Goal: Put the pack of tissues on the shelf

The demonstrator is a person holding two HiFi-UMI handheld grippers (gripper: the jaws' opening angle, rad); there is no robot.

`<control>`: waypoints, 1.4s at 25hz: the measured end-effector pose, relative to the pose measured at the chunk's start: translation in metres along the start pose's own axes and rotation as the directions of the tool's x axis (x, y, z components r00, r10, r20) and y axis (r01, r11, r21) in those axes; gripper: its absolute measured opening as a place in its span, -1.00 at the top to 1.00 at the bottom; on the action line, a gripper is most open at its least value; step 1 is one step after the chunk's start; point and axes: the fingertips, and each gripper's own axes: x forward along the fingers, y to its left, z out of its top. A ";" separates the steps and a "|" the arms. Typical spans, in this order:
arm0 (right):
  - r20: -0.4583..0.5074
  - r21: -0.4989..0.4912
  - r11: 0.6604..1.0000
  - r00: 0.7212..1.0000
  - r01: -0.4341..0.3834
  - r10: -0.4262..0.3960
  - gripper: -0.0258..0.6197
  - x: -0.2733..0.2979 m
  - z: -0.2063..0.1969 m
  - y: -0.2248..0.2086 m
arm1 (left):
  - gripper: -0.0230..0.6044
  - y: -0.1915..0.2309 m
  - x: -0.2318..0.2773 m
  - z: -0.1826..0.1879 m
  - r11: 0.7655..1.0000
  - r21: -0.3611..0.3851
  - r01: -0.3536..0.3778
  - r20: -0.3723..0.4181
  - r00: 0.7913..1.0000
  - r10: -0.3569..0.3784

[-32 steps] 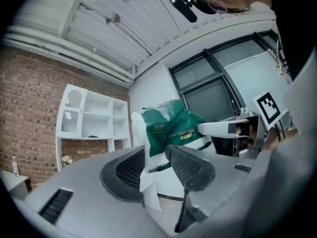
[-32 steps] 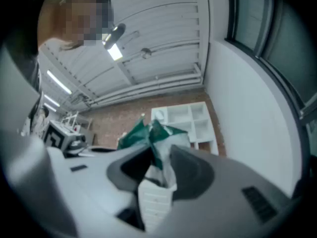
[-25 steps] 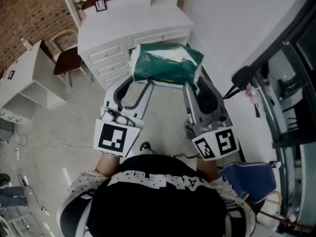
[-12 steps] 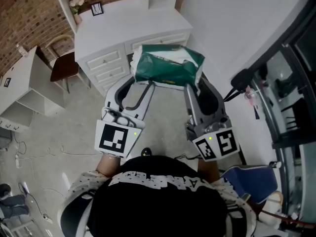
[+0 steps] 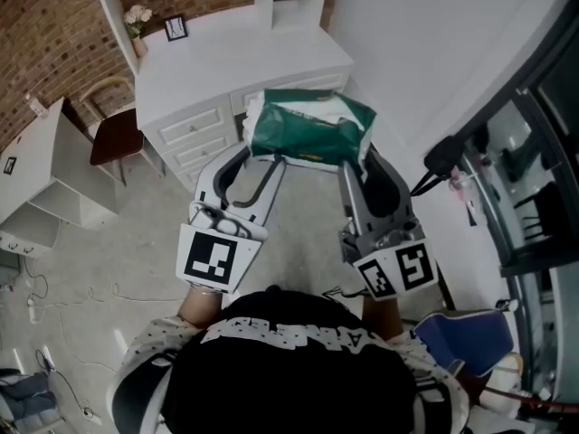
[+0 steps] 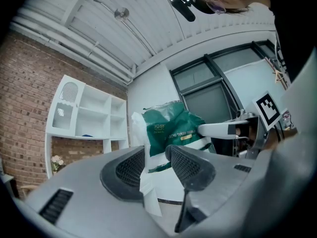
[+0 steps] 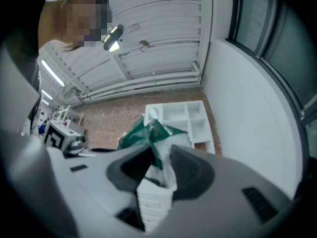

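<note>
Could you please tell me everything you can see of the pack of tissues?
The green and white plastic-wrapped pack of tissues looks soft and crinkled, with pale print on its green face. It hangs crosswise in the air before a white desk, clamped at one end by the left gripper and at the other by the right gripper.

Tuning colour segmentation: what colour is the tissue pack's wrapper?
The tissue pack is dark green with white patches along its top and ends. It shows best in the head view.
</note>
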 end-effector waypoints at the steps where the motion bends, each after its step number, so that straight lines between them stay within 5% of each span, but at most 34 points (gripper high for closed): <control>1: -0.001 0.002 1.000 1.000 0.001 -0.001 0.47 0.003 -0.003 -0.001 | 0.33 0.003 0.002 -0.003 1.000 -0.002 0.001 -0.001 1.000 -0.001; 11: -0.023 0.037 0.999 1.000 -0.006 0.007 0.47 0.023 -0.024 -0.017 | 0.33 0.015 0.019 -0.024 1.000 -0.020 -0.010 -0.031 0.999 0.009; 35: 0.012 0.131 0.968 0.977 -0.212 0.213 0.47 0.115 -0.046 -0.082 | 0.33 0.063 0.093 -0.034 0.975 0.058 -0.212 -0.083 0.973 0.217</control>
